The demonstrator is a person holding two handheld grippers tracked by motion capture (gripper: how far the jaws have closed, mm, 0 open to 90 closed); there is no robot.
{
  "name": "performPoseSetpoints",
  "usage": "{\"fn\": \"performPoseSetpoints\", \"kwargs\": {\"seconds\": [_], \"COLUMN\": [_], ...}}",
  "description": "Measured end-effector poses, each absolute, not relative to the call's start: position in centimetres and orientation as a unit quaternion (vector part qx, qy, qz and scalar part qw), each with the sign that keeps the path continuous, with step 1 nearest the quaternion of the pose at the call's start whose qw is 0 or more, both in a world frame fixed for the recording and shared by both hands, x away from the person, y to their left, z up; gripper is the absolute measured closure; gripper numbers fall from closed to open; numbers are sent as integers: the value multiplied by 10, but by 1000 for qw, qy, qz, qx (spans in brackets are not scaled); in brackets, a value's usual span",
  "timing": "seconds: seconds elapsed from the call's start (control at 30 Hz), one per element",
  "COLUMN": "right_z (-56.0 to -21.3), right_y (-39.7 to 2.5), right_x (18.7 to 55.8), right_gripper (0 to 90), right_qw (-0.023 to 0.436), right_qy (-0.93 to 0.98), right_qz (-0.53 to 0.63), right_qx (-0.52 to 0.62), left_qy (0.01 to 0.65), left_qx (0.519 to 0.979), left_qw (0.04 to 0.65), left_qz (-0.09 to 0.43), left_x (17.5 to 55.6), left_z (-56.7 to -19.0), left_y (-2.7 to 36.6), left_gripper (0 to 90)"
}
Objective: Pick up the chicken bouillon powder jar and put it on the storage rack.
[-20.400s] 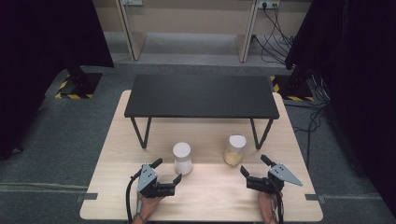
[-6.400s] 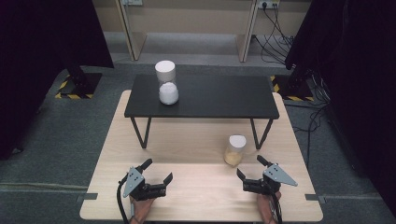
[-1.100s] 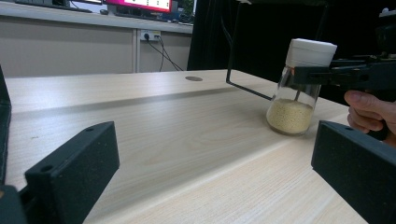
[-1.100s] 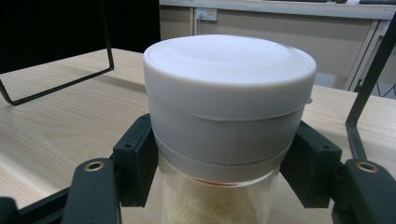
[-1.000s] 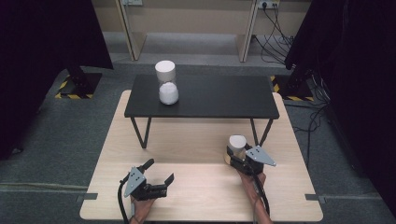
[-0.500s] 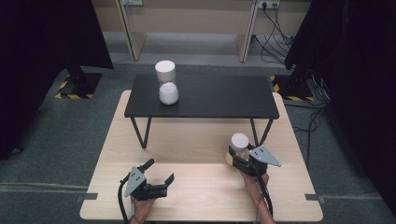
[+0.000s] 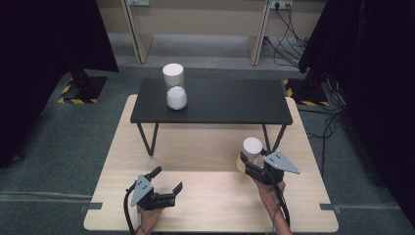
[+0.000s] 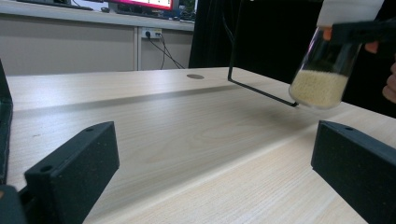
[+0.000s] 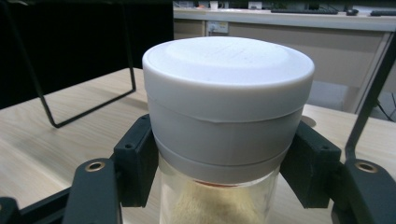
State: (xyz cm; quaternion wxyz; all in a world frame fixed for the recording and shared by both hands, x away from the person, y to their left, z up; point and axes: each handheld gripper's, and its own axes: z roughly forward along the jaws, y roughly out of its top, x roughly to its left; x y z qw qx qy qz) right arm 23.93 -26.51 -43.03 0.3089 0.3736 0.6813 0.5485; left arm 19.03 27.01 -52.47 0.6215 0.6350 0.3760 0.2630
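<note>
A clear jar of yellowish grains [image 7: 252,147] with a white lid is held in my right gripper [image 7: 247,164], which is shut on it just below the lid [image 9: 228,84]. In the left gripper view that jar [image 8: 321,70] hangs tilted, slightly off the wooden table [image 8: 187,121]. My left gripper [image 7: 167,179] rests open near the front left of the table, nothing between its black fingers [image 8: 74,172]. A second white-lidded jar with white contents [image 7: 174,93] stands on the left part of the black shelf table [image 7: 230,100].
The black shelf table stands on thin wire legs [image 7: 147,139] across the back half of the wooden table [image 7: 205,147]. One leg [image 8: 261,88] is close behind the held jar. Dark curtains and cables [image 7: 293,19] lie beyond.
The right gripper has drifted slightly right and up with the grain jar in it. The left gripper has stayed put. Long before, the white jar stood below, beside the grain jar.
</note>
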Motion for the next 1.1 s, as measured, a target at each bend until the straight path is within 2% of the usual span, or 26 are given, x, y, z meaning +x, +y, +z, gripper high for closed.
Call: {"fn": "performPoseSetpoints", "kwargs": {"seconds": [0.37, 1.1], "right_z": [-392, -296], "right_y": [-258, -245], "right_x": [236, 253], "right_gripper": [352, 353], "right_qw": [294, 258], "right_qy": [685, 702], "right_qz": [563, 587], "right_qx": [356, 311], "left_qy": [375, 374], "left_qx": [637, 639], "left_qw": [620, 619], "left_qz": [263, 260], "left_x": [191, 191], "left_z": [-524, -524], "left_y": [270, 270], "left_gripper": [0, 0]}}
